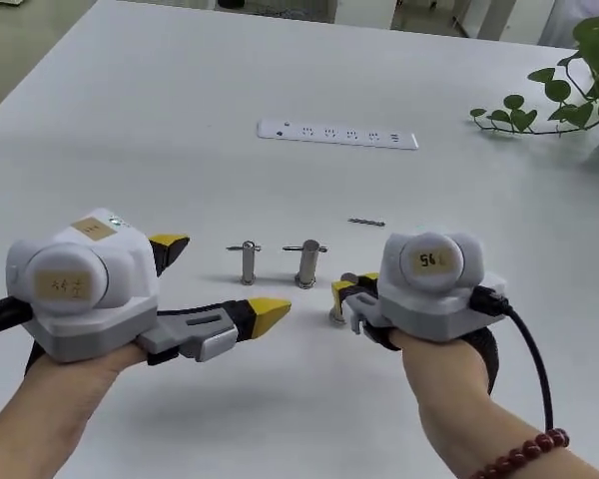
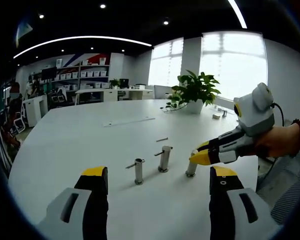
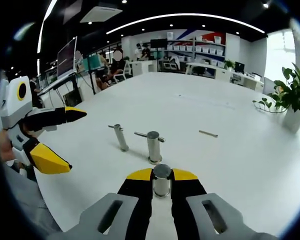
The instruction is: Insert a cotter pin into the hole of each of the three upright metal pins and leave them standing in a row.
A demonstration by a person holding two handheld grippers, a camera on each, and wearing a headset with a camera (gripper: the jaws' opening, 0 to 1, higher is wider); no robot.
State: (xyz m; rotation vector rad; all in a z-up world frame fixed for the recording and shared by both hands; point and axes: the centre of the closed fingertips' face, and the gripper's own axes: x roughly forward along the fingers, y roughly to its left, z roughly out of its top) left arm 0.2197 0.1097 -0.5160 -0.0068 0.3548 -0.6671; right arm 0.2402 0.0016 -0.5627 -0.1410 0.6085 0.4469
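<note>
Two upright metal pins (image 1: 248,261) (image 1: 307,263) stand side by side on the white table, each with a cotter pin through its top. A third metal pin (image 1: 337,304) (image 3: 161,180) stands to their right, with my right gripper (image 1: 347,296) (image 3: 161,176) shut on it. I see no cotter pin in it. One loose cotter pin (image 1: 365,222) (image 3: 208,133) lies farther back. My left gripper (image 1: 220,277) (image 2: 158,172) is open with nothing between its fingers, to the left of the row and pointing at it. The left gripper view shows all three pins (image 2: 138,171) (image 2: 164,159) (image 2: 191,167).
A white power strip (image 1: 336,133) lies across the table farther back. A potted plant (image 1: 569,90) trails leaves at the back right corner. Bare white tabletop (image 1: 160,130) surrounds the pins. Desks and shelves stand in the room beyond.
</note>
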